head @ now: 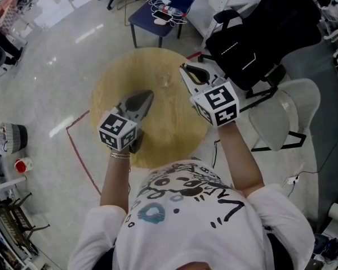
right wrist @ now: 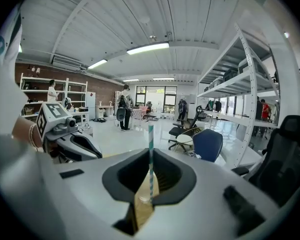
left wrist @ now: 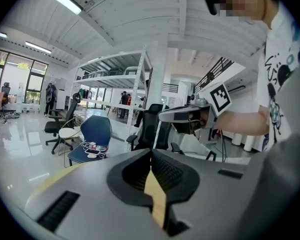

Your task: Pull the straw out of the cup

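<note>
We find the teal-and-white striped paper straw (right wrist: 150, 154) standing upright between the jaws of the right gripper (head: 184, 70). The jaws are drawn in to a narrow slot around it and, in our judgement, pinch it. Its lower end runs down into the clear plastic cup (head: 166, 82), which rests on the round wooden tabletop (head: 174, 134), towards the far side. The straw is therefore not yet out. The right gripper comes in roughly level, so the jaws close on the straw from either side and leave its length free to travel upward. We consider this a sound hold for a straight lift. The left gripper (left wrist: 150, 155) hangs over the tabletop just beside the cup without touching it. Its jaws are pressed together with nothing between them, and we see only bare wood through the seam. We note that the cup is unsecured. Being light, it may rise or tip with the straw if the pull is not kept vertical.
</note>
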Demonstrator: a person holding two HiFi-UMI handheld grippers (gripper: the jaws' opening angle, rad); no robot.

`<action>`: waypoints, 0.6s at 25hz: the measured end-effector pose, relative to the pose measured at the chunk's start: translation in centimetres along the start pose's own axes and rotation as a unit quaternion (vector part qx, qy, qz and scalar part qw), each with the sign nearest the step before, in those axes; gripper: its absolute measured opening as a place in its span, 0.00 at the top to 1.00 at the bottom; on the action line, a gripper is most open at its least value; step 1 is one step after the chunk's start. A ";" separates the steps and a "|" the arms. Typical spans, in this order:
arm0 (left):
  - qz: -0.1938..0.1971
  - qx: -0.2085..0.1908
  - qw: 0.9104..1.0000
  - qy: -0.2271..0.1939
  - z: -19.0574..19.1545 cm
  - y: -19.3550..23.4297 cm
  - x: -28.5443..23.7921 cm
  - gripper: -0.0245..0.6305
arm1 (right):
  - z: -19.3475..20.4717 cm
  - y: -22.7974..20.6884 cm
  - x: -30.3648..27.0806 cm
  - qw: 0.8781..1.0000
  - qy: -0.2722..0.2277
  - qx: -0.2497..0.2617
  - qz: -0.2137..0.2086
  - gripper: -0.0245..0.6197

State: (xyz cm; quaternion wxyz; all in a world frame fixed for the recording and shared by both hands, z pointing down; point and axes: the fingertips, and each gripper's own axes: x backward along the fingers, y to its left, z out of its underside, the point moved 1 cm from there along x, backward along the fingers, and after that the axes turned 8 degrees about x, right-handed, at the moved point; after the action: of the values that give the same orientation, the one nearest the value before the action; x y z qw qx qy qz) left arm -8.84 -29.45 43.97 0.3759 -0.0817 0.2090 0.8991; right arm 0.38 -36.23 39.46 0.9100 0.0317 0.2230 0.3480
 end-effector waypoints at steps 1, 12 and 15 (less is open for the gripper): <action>-0.001 0.001 1.000 0.001 0.1 0.1 -0.1 0.94 | 0.3 0.0 -0.2 1.000 0.001 -0.001 -0.001 0.90; -0.007 0.008 1.000 0.013 1.3 1.4 -0.2 0.94 | 3.7 1.0 -1.9 0.999 0.021 -0.019 -0.021 0.90; -0.009 0.012 1.000 0.015 1.7 1.7 -0.1 0.94 | 4.4 1.5 -2.2 0.999 0.024 -0.022 -0.028 0.90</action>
State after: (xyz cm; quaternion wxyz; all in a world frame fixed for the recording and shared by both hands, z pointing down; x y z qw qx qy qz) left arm -9.97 -29.82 46.03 0.3819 -0.0924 0.2240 0.8918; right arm -0.11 -36.07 44.55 0.9142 -0.0029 0.2375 0.3283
